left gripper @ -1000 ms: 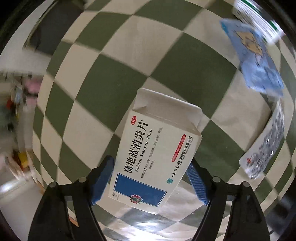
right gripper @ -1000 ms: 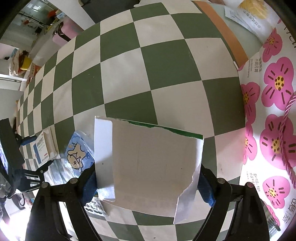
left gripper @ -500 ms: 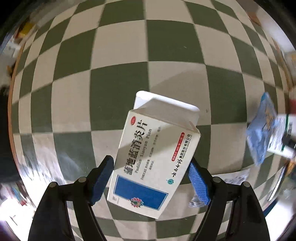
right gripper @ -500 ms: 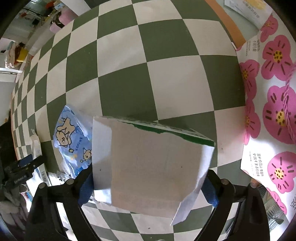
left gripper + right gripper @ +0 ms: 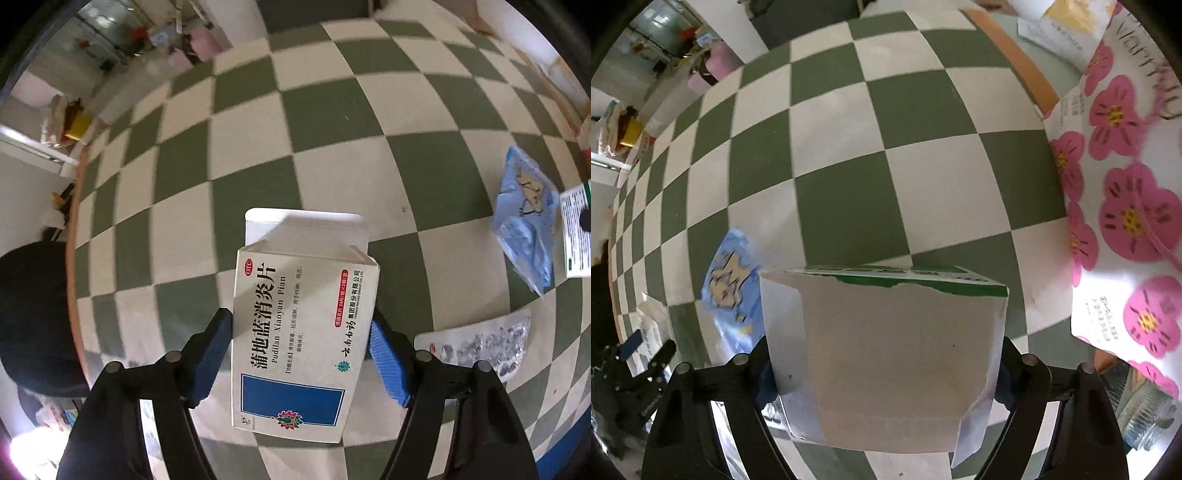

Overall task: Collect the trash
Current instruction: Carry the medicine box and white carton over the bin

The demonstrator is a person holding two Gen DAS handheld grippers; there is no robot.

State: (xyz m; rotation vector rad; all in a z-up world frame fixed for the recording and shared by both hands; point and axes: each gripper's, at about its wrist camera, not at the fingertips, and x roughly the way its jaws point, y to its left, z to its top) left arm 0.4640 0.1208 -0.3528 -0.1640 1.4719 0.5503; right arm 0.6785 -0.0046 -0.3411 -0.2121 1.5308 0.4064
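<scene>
Left claw (image 5: 299, 350) around medicine box (image 5: 301, 339)

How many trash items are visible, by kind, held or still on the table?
Cardboard boxes, held: 2 (medicine box in left gripper; torn box in right gripper)
Blue wrappers on table: 1
Foil blister sheets on table: 1
Total: 4
</scene>
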